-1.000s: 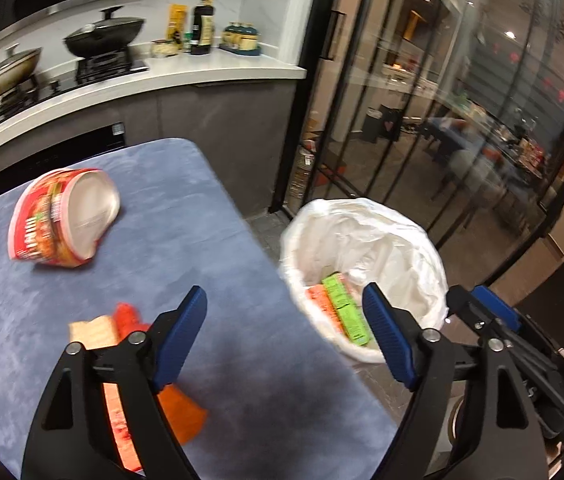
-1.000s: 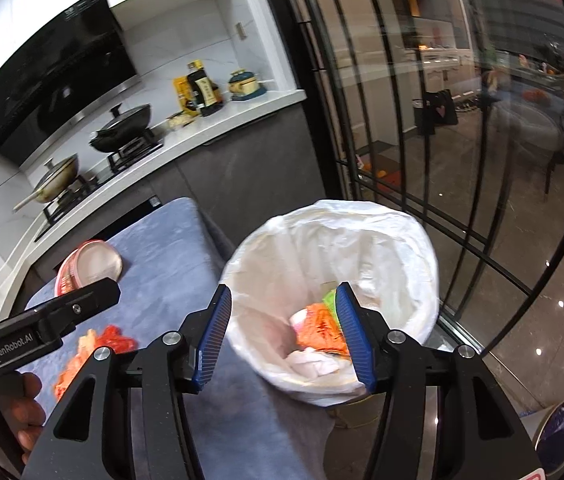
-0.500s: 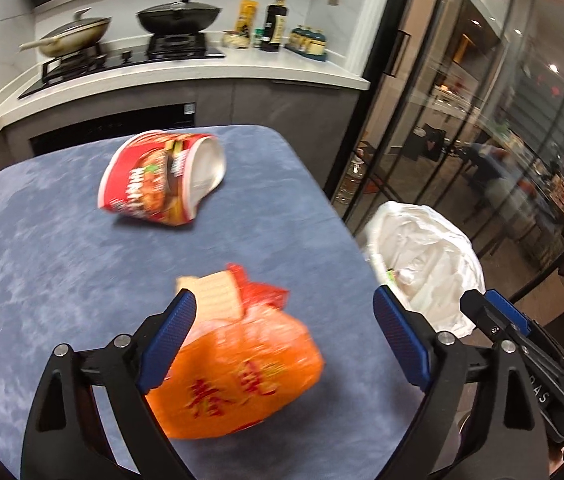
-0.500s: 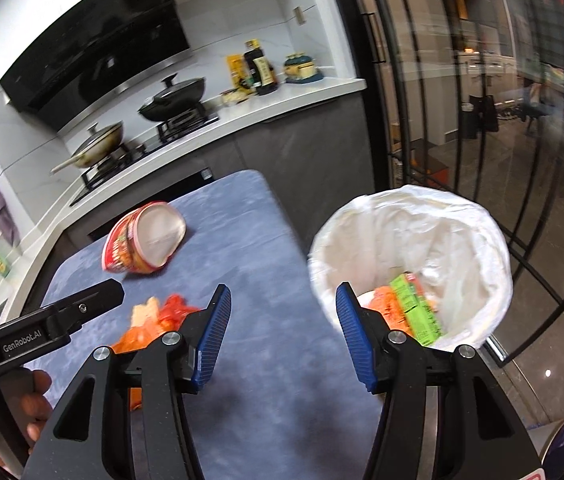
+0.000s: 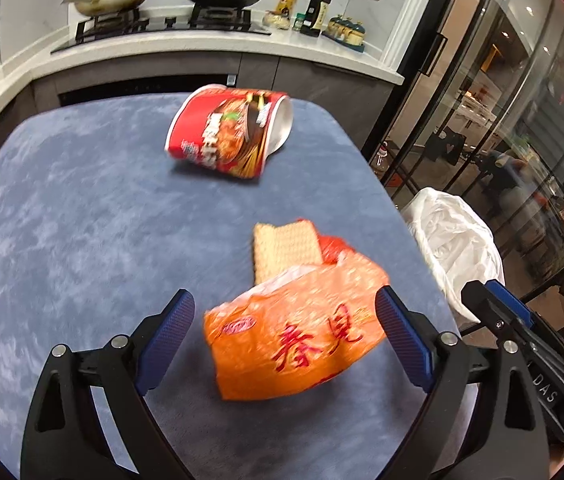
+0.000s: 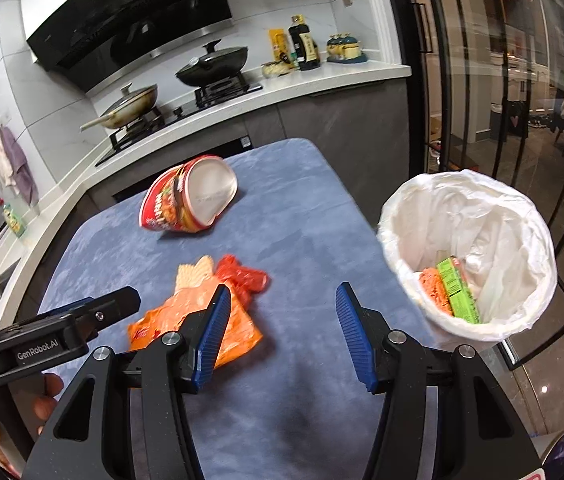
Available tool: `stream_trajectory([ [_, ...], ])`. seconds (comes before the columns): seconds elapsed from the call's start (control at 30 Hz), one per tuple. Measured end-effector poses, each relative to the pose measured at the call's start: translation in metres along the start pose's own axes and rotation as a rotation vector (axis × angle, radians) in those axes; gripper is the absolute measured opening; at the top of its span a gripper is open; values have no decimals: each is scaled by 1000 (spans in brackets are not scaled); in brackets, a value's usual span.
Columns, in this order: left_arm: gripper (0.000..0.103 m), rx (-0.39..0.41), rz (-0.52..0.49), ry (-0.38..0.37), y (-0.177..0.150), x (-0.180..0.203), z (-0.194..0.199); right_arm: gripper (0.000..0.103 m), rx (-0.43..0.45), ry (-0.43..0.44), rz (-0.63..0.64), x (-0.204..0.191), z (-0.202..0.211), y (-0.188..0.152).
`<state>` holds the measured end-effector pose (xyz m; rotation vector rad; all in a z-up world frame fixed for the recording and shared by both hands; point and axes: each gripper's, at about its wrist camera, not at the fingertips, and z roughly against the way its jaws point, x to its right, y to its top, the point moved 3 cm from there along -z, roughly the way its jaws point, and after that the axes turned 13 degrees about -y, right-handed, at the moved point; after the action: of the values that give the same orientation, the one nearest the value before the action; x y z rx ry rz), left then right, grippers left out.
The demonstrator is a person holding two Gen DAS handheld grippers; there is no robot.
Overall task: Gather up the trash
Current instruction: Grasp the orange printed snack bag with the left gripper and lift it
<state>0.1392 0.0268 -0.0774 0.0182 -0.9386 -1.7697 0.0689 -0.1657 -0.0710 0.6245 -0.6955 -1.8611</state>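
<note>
Left claw (image 5: 283, 340) angles downward, its jaws spread wide, nothing gripped. Right claw (image 6: 280, 326) also tilts down, jaws partly apart and empty. A hand (image 6: 22, 412) grips the left handle.

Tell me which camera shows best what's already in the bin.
The right wrist view: it looks down into the bin, showing a green box and orange wrapper inside. The left wrist view shows only the bin's white liner from the side, contents hidden.
</note>
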Motion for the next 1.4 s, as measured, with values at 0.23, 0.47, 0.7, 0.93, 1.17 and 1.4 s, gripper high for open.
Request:
stream_trajectory([
  [0.23, 88, -55, 49, -84, -19, -20, -14, 53, -32, 15, 23, -14, -5, -11],
  [0.47, 85, -113, 125, -142, -34, -37, -41, 53, -47, 8, 27, -14, -10, -14],
  [0.7, 49, -124, 81, -150, -36, -29, -43, 53, -65, -1, 23, -13, -18, -17],
  [0.93, 29, -83, 27, -152, -32, -17, -17, 53, -61, 3, 30, -15, -18, -16],
  [1.17, 28, 18, 6, -152, -16, -14, 26, 53, -59, 15, 38, -21, -14, -21],
  [1.4, 28, 118, -4, 21, -2, -30, 55, 53, -67, 30, 51, -30, -14, -25],
])
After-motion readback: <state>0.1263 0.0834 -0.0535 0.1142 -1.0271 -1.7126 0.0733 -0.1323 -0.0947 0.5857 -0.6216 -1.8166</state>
